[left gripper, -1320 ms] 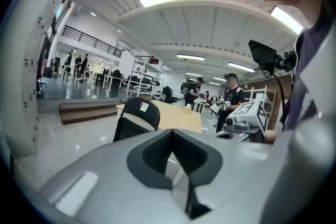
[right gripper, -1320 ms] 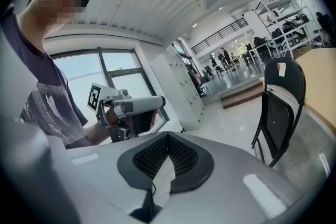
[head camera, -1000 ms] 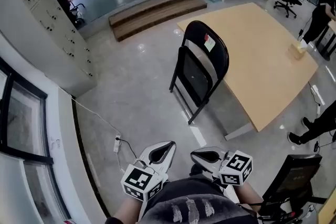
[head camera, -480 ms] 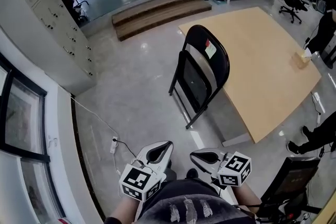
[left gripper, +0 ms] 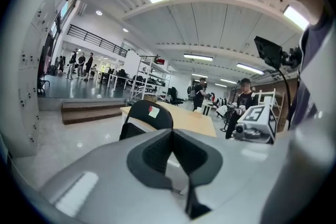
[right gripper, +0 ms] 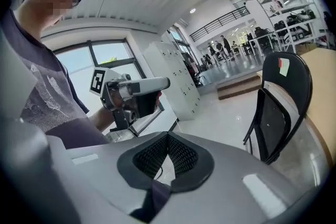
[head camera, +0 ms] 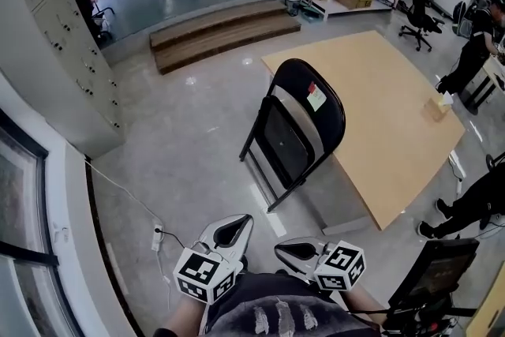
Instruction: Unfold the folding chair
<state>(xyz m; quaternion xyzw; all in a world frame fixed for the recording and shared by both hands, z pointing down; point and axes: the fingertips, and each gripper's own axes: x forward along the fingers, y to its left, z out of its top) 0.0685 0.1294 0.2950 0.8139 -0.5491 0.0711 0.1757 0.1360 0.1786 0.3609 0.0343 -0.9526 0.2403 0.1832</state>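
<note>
Mid-floor: one folding chair [head camera: 296, 130], folded flat and upright, just beside the left edge of one wood counter [head camera: 379, 91]. Two tools near, well apart from the chair: left tool [head camera: 237, 223] and right tool [head camera: 286, 250], jaws together, nothing gripped. One small box [head camera: 435, 108] on counter. One power strip [head camera: 157, 236] on floor, near left.

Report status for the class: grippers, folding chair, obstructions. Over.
Left gripper, right gripper: shut, empty. Folding chair folded, upright, untouched ahead. Wooden table close against its far side.
</note>
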